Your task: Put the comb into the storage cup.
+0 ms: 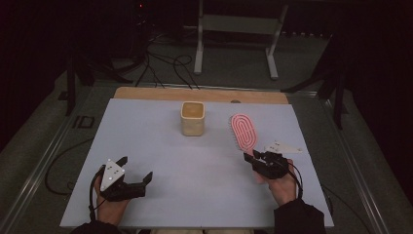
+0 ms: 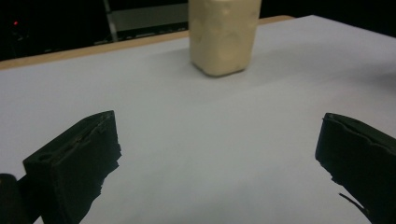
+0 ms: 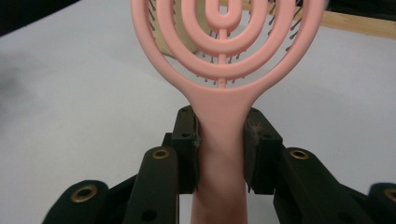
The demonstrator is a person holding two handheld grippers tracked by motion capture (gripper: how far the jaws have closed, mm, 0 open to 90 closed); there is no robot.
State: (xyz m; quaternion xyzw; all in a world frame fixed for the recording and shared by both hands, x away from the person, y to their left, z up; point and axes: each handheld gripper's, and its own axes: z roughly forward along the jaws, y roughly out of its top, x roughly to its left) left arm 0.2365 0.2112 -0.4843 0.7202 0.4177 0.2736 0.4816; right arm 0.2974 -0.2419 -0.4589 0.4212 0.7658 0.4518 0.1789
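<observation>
- High view: my right gripper (image 1: 254, 157) clamps the handle of a pink plastic hairbrush with a looped, open-work oval head (image 1: 243, 130). The brush lies out ahead of my right hand over the pale blue table sheet (image 1: 160, 141), near its right side.
- High view: a cream-coloured square container (image 1: 193, 118) stands upright near the far middle of the sheet, apart from the brush head on its left.
- High view: my left gripper (image 1: 135, 169) sits low at the near left, jaws spread wide with nothing between them.
- Left gripper view: my two black jaws stand far apart over bare sheet; the cream container (image 2: 223, 35) stands ahead, well beyond them.
- Right gripper view: my black pads (image 3: 187, 149) press both sides of the pink handle (image 3: 221, 140); dark bristles show through the head's loops, which rise above the jaws.
</observation>
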